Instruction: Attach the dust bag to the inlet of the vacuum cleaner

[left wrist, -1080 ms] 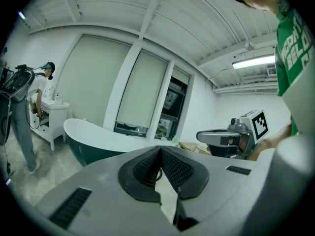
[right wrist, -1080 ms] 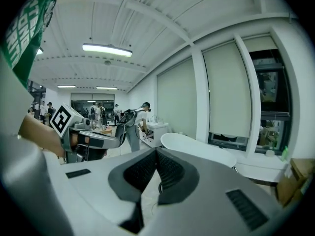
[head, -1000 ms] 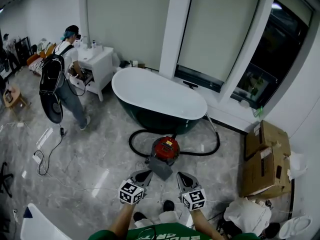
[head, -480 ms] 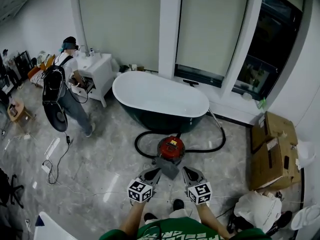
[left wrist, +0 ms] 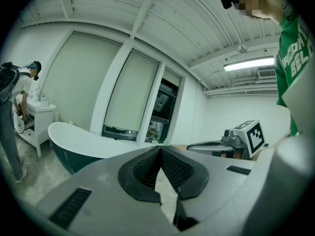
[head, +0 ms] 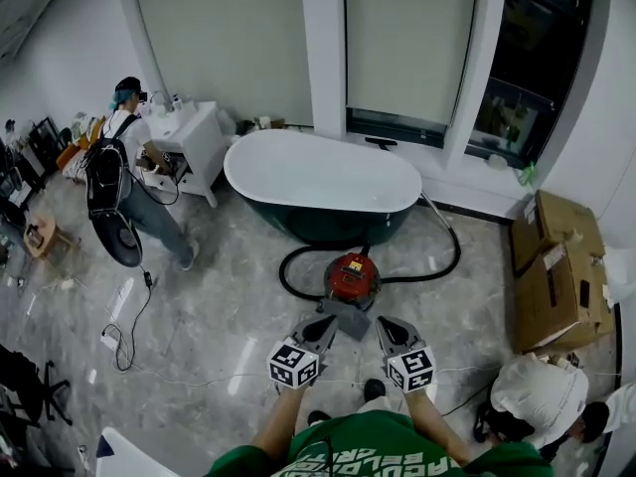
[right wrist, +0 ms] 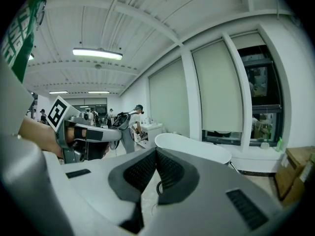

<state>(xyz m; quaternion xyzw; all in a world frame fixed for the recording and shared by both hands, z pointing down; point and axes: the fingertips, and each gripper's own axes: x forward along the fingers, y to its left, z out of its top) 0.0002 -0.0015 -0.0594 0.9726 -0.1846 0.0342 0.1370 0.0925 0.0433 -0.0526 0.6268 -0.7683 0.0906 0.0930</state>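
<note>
The red vacuum cleaner (head: 353, 274) stands on the marble floor in front of the bathtub, with its black hose (head: 437, 266) looped around it. A flat grey piece (head: 347, 319), possibly the dust bag, lies against the vacuum's near side. In the head view my left gripper (head: 324, 323) and right gripper (head: 384, 325) hover side by side above the floor, just short of the grey piece. In the left gripper view the left gripper (left wrist: 160, 148) has its jaws touching at the tips with nothing between them. The right gripper (right wrist: 156, 150) looks the same in its own view.
A white and dark green bathtub (head: 320, 179) stands behind the vacuum. A person with a backpack (head: 117, 162) stands at a white cabinet (head: 196, 132) at the left. Cardboard boxes (head: 556, 276) are stacked at the right, and a person in white (head: 542, 396) crouches below them. Cables (head: 124, 321) trail across the floor at the left.
The head view has moved forward and to the left, so the vacuum and both grippers sit further right and higher. Both grippers stay shut and side by side.
</note>
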